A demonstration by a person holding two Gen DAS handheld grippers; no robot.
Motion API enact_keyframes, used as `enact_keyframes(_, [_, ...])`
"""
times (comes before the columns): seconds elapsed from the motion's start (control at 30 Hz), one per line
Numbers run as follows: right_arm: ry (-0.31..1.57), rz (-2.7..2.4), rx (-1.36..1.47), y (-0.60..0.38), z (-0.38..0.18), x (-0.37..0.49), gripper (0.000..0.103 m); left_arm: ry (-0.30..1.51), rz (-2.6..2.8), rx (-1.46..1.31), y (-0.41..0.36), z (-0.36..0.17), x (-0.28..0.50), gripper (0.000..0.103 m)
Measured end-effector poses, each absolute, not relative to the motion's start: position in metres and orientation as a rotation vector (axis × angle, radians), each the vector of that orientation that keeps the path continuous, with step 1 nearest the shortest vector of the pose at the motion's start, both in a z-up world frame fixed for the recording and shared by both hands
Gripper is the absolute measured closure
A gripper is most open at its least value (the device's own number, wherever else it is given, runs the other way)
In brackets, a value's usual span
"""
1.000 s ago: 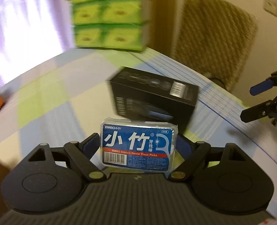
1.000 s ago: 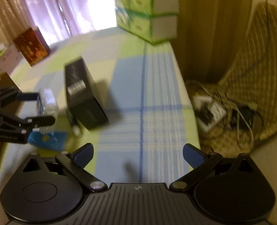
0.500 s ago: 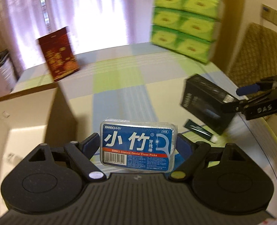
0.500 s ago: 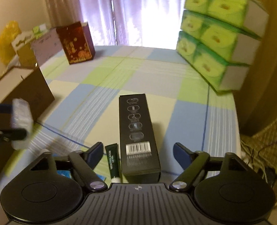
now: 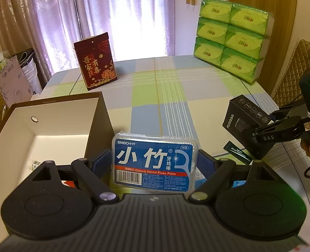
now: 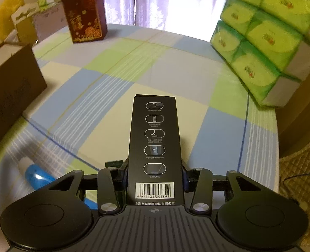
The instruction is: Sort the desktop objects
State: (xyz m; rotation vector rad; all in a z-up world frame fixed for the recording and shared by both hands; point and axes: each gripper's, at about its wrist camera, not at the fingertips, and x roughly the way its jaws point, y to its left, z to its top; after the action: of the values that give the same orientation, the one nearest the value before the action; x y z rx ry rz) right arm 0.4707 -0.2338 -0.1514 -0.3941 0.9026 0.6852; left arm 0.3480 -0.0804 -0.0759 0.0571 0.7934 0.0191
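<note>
Between the pads of my left gripper [image 5: 155, 163] sits the floss pick pack [image 5: 155, 161], pinched just right of the open cardboard box [image 5: 96, 109], which already holds a small bottle [image 5: 34, 164]. Ahead of my right gripper [image 6: 155, 178], the jaws squeeze the black FLYCO box [image 6: 155, 142] above the checked tablecloth [image 6: 155, 63]; a blue tube [image 6: 36, 177] left on the cloth looks unsorted, so I judge the job roughly midway.

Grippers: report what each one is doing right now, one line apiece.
Left gripper: shut on the floss pick pack.
Right gripper: shut on the black box.
</note>
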Motion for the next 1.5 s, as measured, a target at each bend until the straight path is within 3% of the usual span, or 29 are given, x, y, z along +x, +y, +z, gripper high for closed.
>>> enact_keyframes(0.87, [0.82,0.716,-0.353,-0.276,-0.088,0.368,0.062,0.753,-0.057,0.027,-0.092,-0.055,0.288,0.02])
enact_keyframes(1.5, [0.776,0.89,-0.295,-0.25,-0.04,0.27,0.062,0.692,-0.034,-0.013,-0.05,-0.021,0.2,0.019])
